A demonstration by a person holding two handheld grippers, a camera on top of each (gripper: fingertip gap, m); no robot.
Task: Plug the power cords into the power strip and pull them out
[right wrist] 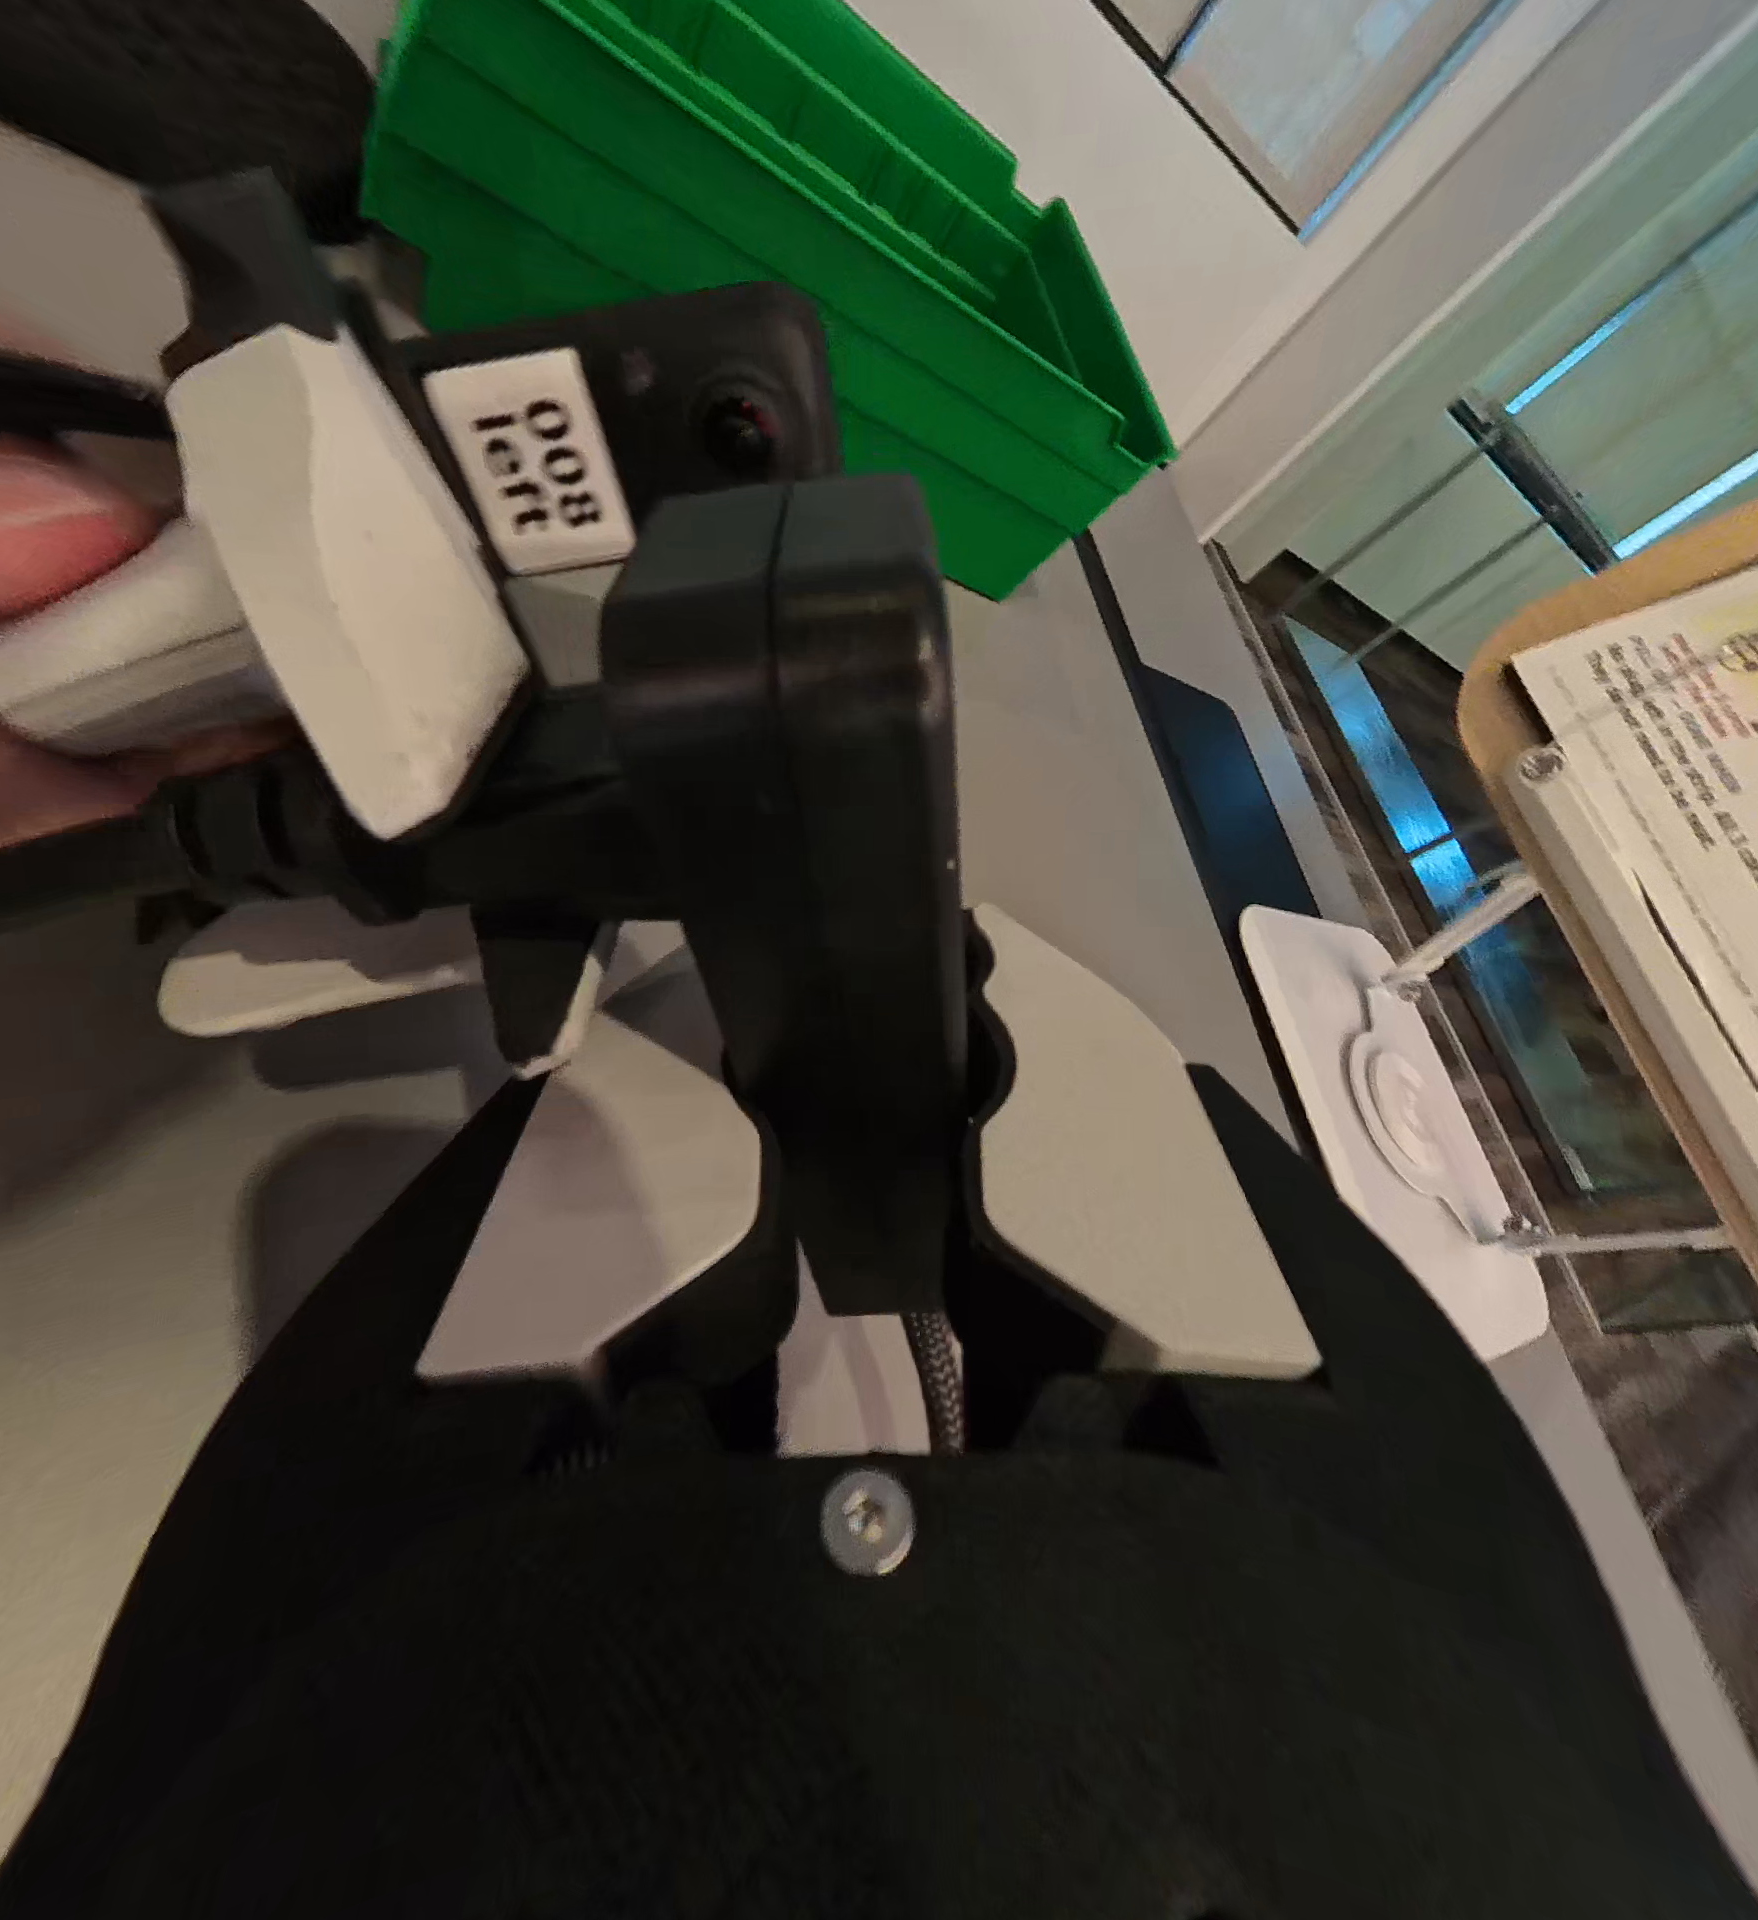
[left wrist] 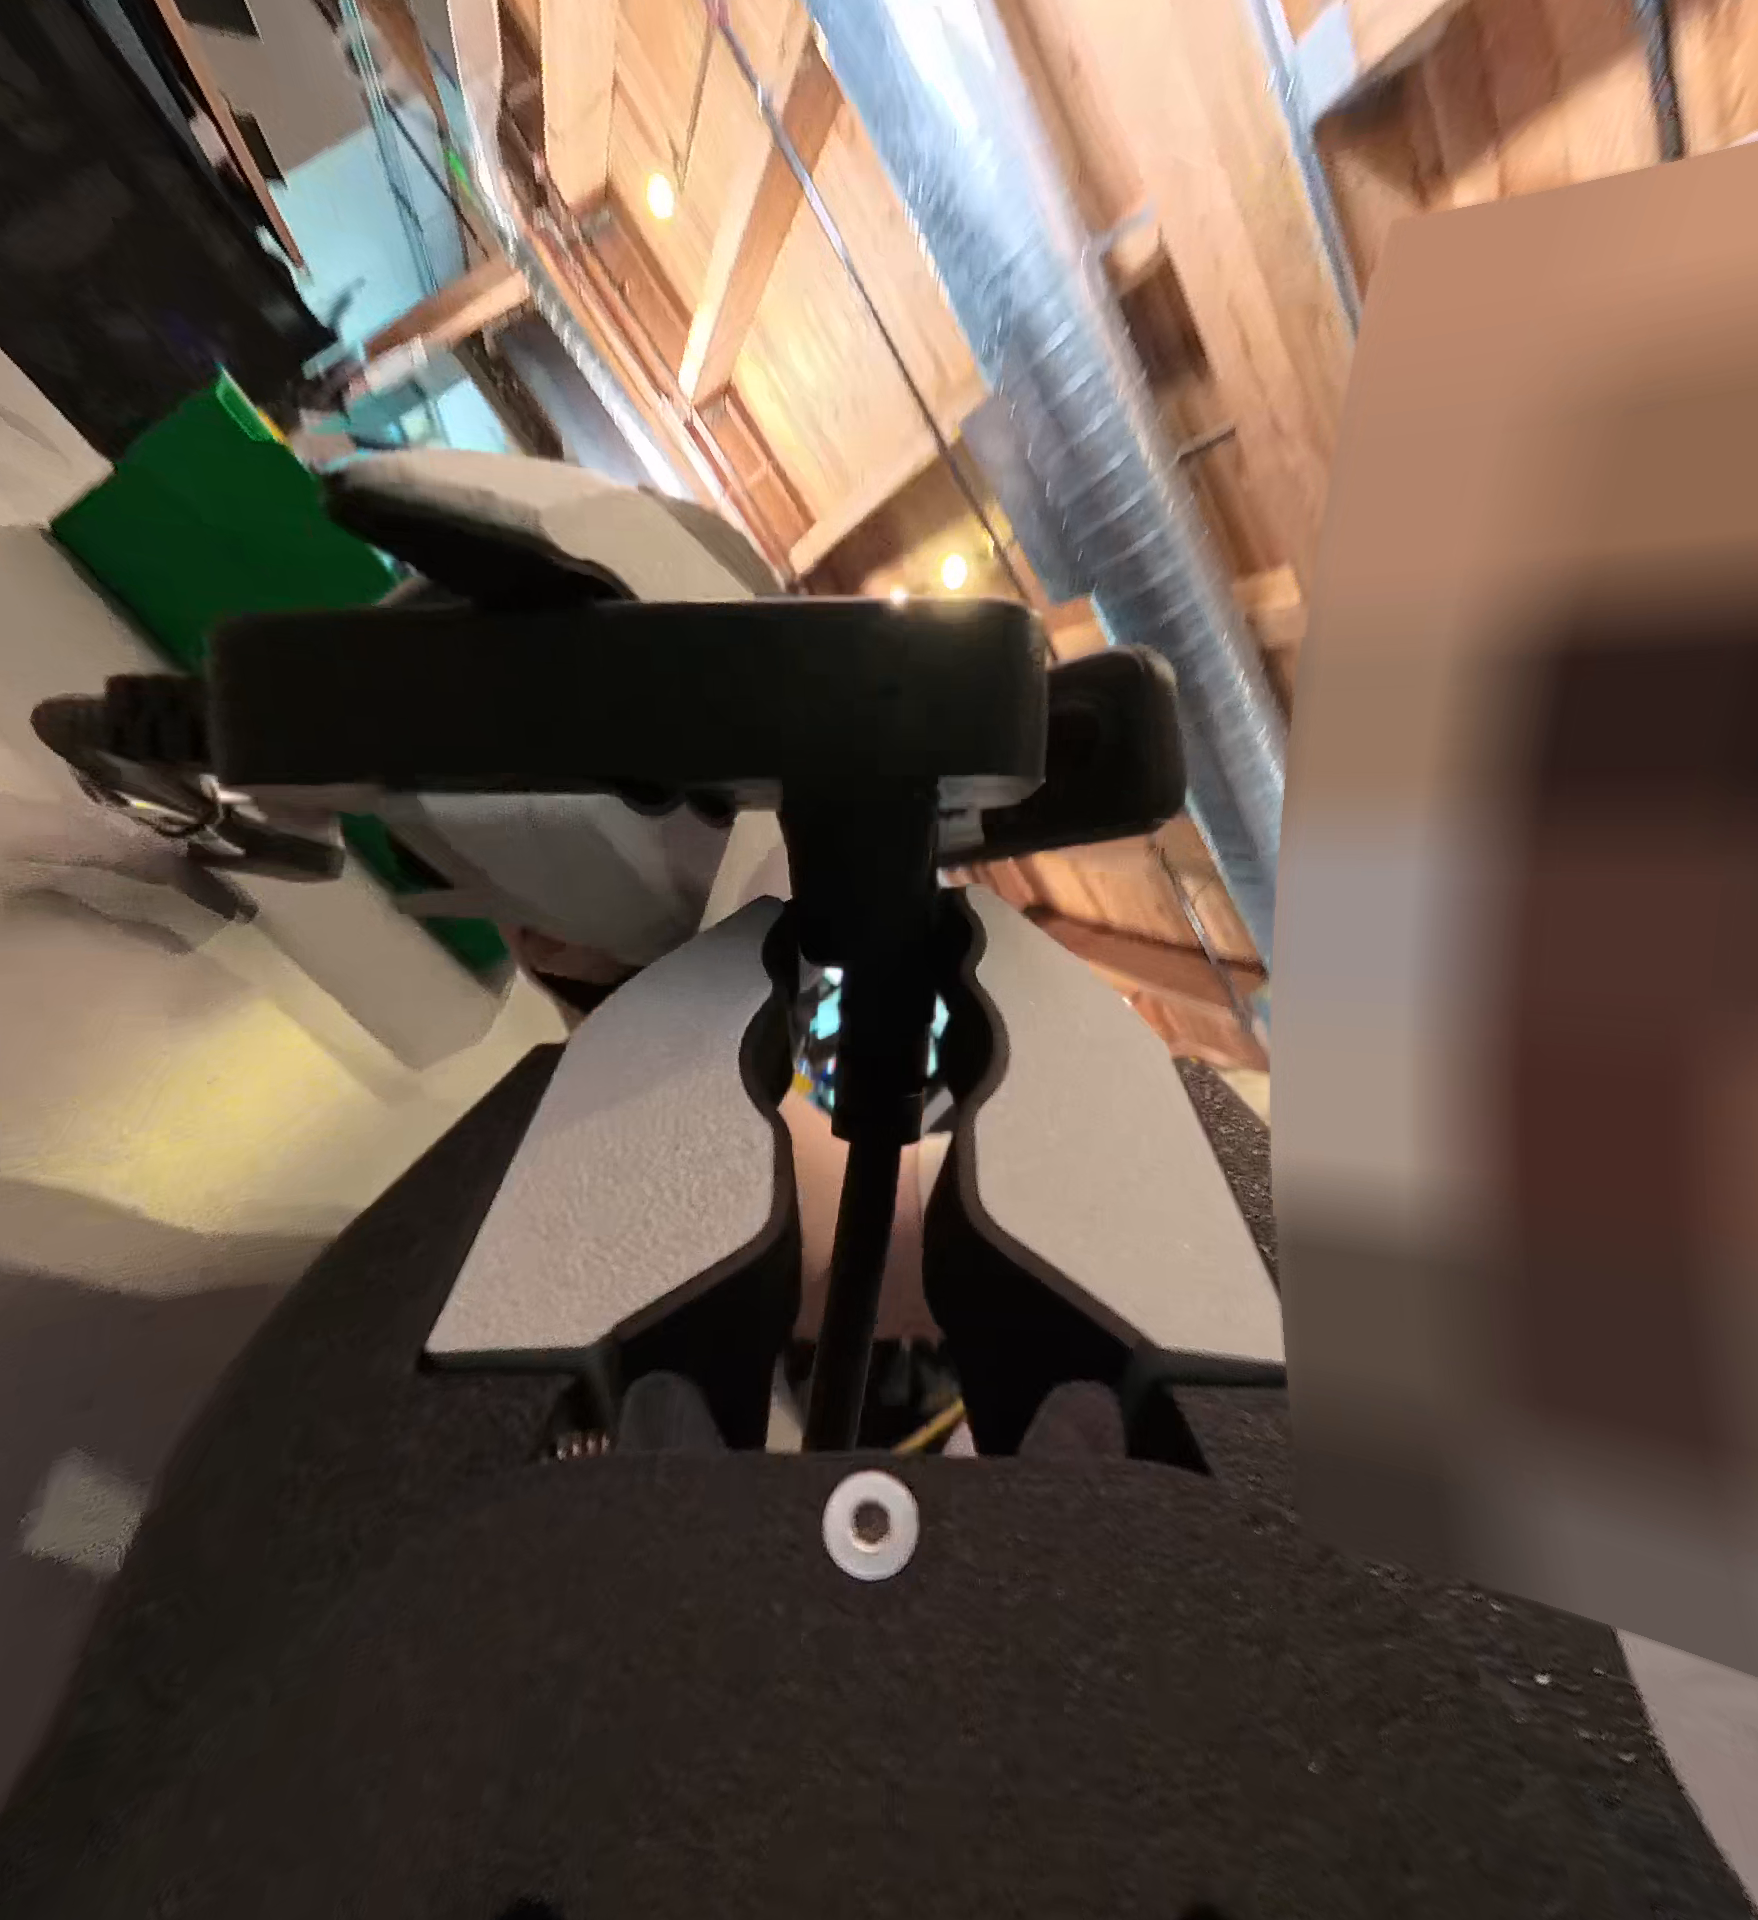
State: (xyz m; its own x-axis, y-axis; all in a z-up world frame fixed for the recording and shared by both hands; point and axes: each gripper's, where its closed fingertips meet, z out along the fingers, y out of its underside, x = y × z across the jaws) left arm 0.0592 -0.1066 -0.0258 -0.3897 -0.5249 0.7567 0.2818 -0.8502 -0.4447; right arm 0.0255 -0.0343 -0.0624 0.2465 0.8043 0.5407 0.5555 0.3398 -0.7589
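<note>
My right gripper is shut on the black power strip, which it holds up in the air end-on; a braided cord runs back from the strip between the fingers. In the left wrist view the strip lies crosswise. My left gripper is shut on a black plug whose head meets the strip's face, and its cord trails back between the pads. The left gripper also shows in the right wrist view, held by a hand.
Stacked green bins stand on the white table behind the grippers, and they also show in the left wrist view. A framed printed sheet and a white mounting plate are at the right. Wooden beams and a silver duct run overhead. Some 8 centimeters of space lies between my two pairs of fingers.
</note>
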